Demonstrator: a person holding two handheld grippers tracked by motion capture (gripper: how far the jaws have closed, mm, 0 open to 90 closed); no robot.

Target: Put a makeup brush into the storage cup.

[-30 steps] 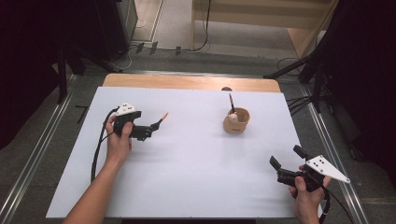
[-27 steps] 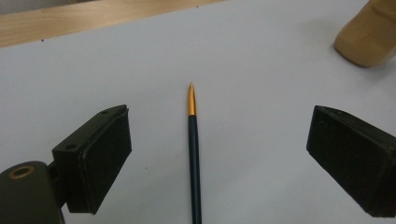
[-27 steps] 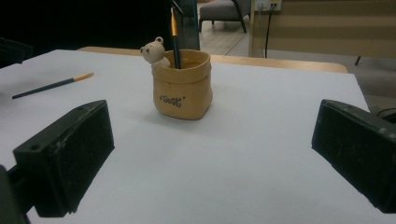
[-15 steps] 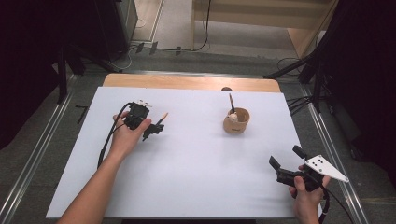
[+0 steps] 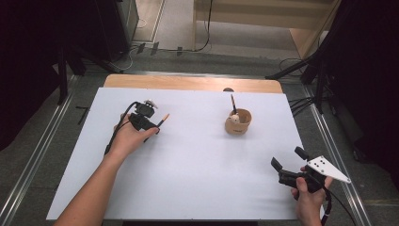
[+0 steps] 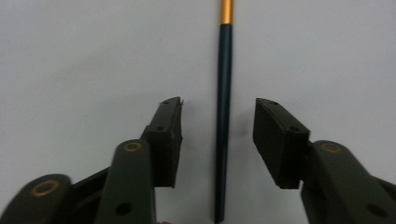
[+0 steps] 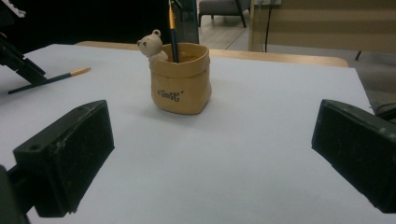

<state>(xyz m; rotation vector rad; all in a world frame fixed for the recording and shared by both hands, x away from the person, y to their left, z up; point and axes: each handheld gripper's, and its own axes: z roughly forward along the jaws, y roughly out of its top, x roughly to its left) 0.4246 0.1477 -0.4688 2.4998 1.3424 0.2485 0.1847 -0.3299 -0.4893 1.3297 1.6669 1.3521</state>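
The left hand-held gripper (image 6: 218,140), jaws just closing but apparently not yet touching, straddled the dark slender gold-banded pencil (image 6: 223,116) lying on the white bench (image 5: 197,174), ready for pickup; the right hand-held gripper (image 7: 210,163) waited wide open.

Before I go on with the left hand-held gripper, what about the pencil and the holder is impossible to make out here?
- Pencil tip: left gripper view, cut off by top edge.
- Pencil's grip in the left hand-held gripper: high view, too small.
- Holder inside: right gripper view, hidden by its wall.
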